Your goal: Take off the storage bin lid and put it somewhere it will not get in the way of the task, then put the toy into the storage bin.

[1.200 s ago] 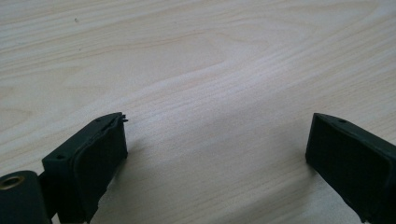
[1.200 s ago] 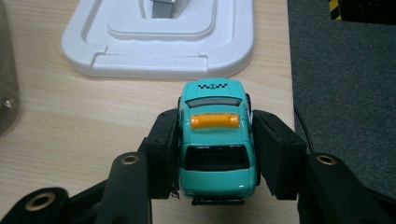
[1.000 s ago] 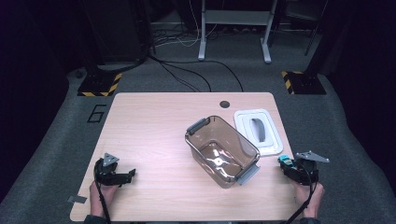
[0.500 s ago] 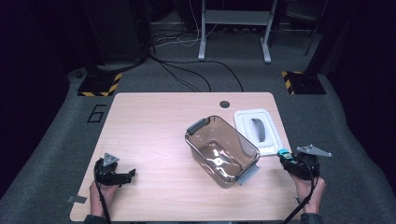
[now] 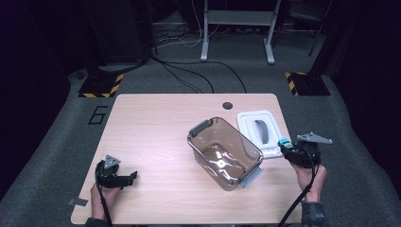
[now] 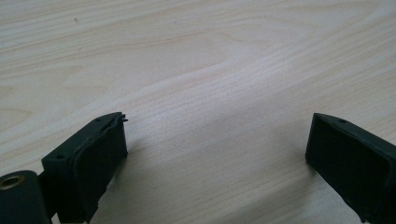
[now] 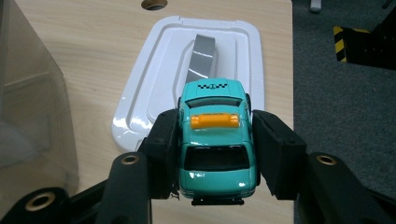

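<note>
At the near edge of the table (image 5: 156,123), toward its left corner, we keep the left gripper (image 6: 215,144) resting low over bare wood, jaws spread wide with nothing between them.

Toward the near right corner, our right gripper (image 7: 215,135) is clenched on the toy taxi (image 7: 215,126), one pad against each flank; the car's nose points away from us. We hold it at the right edge, just beside the white lid (image 7: 196,74) and to the right of the clear bin (image 5: 224,151), which stands open at the centre right of the table.

Risks, in our judgement:
- The pads grip smooth painted sides. A sudden swing could let the taxi slip out nose-first.
- The bin wall stands between the taxi and the bin's interior. Too low a carry would knock the car against the rim or shove the bin.

Markings: a checker strip with a small emblem crosses the taxi's roof front; we cannot read any text. A large "6" (image 5: 97,115) is marked on the floor beside the far left corner.
</note>
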Motion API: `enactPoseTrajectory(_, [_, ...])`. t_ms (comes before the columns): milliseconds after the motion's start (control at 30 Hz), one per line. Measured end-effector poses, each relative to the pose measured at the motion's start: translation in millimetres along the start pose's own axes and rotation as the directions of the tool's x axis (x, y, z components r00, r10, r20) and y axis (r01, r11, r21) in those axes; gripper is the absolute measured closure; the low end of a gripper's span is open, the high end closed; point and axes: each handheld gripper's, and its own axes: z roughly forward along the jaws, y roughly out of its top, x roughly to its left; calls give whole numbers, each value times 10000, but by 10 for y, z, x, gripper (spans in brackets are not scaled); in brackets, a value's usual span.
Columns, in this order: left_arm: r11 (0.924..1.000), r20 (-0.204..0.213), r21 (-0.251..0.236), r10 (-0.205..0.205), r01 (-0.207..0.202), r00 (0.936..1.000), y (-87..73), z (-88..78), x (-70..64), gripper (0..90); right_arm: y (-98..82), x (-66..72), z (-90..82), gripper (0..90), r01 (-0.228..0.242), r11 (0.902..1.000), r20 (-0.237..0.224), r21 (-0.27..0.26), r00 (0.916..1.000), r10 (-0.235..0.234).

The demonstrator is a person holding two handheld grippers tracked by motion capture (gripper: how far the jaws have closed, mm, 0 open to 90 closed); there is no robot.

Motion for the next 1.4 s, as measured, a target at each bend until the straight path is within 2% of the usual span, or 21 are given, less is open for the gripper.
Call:
enactPoseTrajectory(833, [10000,-14,-45,-7,7,10000,-2,2,-3,50,622,172,115,524,694,9971,-380,-311,9968,-705])
enactPoseTrajectory(1400, [10000,13,-12,25,-25,10000,-1,-2,-1,54,911,354,116,524,1149,9923,-632,-454,9910,-1176])
